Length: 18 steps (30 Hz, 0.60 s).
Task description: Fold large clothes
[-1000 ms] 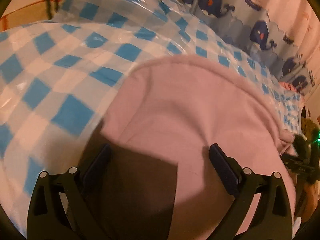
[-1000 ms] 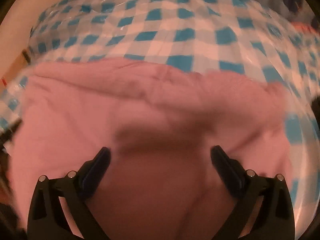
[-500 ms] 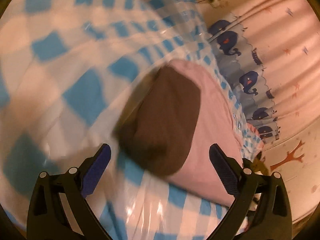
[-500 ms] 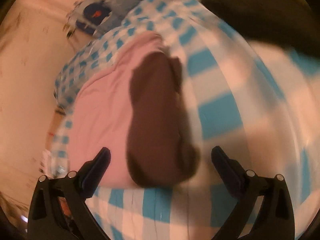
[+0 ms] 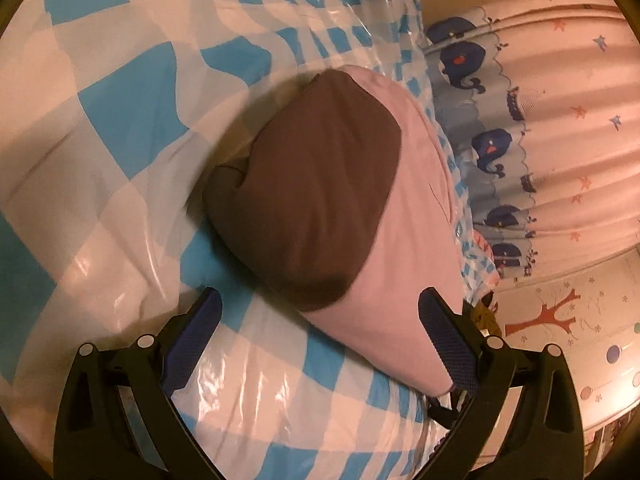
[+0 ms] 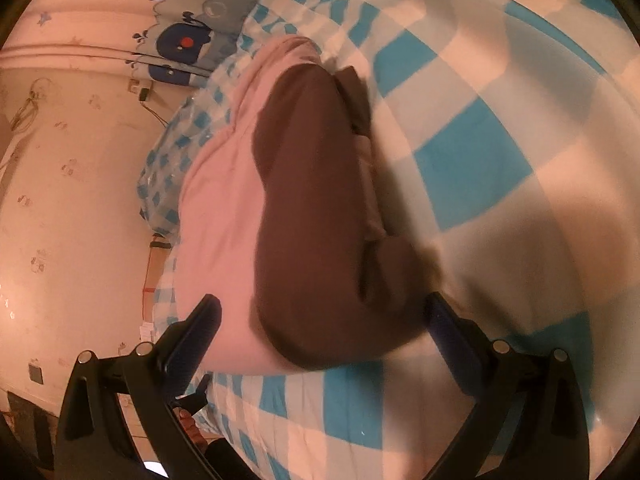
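Pink-and-brown folded garment point(image 5: 320, 208) is seen at twelve o'clock of both spread, empty grippers point(image 5: 320, 336) point(image 6: 322, 336), on checked cloth point(image 5: 120, 120).

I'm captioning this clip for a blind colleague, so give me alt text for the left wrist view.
A folded pink and brown garment lies on a blue-and-white checked cover under shiny clear plastic. The open left gripper hovers above its near edge, holding nothing. A whale-print curtain hangs behind on the right.

No legible txt or labels anywhere.
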Available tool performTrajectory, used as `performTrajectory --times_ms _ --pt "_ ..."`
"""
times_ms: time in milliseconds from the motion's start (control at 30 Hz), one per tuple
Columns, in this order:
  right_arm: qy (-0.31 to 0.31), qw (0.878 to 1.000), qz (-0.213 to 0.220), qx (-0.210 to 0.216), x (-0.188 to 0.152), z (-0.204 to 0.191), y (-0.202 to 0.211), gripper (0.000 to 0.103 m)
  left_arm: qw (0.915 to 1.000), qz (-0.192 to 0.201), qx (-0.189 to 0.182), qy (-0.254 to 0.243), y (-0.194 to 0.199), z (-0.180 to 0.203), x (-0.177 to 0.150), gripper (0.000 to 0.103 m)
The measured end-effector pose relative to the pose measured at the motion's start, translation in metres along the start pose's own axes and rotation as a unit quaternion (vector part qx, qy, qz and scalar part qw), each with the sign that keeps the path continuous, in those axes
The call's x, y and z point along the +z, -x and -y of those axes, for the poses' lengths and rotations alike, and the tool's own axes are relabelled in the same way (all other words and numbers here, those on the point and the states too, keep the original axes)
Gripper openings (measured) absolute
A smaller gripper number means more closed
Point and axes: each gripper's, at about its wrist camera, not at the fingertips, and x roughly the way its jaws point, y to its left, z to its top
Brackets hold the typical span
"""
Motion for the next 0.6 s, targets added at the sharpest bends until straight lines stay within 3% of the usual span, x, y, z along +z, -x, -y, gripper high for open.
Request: performTrajectory --times_ms 100,167,233,367,467,500,533,567,600 --pt "-0.004 1.0 0.021 0.014 -0.002 0.0 0.0 0.097 0.9995 0.025 0.002 -0.018 0.003 0.007 0.005 0.095" --pt "-0.001 1.0 0.016 0.004 0.001 0.004 -0.005 0.097 0.9989 0.03 0.019 -0.03 0.0 0.011 0.009 0.095" --pt "0.0 1.0 0.015 -0.009 0.002 0.003 -0.007 0.097 0.9989 0.032 0.012 -0.032 -0.002 0.012 0.015 0.095" --pt "0.006 0.999 0.03 0.04 0.001 -0.005 0.001 0.097 0.9969 0.059 -0.005 -0.052 0.004 0.02 0.019 0.095" --pt "0.013 0.999 0.009 0.042 0.004 -0.001 -0.004 0.095 0.9976 0.01 0.042 -0.055 -0.022 0.016 0.023 0.095" --pt "0.013 0.999 0.005 0.039 0.005 0.001 -0.007 0.094 0.9981 0.001 0.041 -0.045 -0.026 0.012 0.024 0.095" --pt "0.011 0.999 0.004 0.038 0.005 0.003 -0.007 0.086 0.9983 -0.003 0.043 -0.039 -0.029 0.01 0.025 0.095" --pt "0.01 0.999 0.006 0.039 0.005 0.004 -0.007 0.062 0.9983 0.0 0.043 -0.04 -0.029 0.01 0.027 0.09" --pt "0.01 0.999 0.011 0.035 0.005 0.004 -0.005 0.054 0.9979 0.009 0.043 -0.048 -0.029 0.012 0.029 0.074"
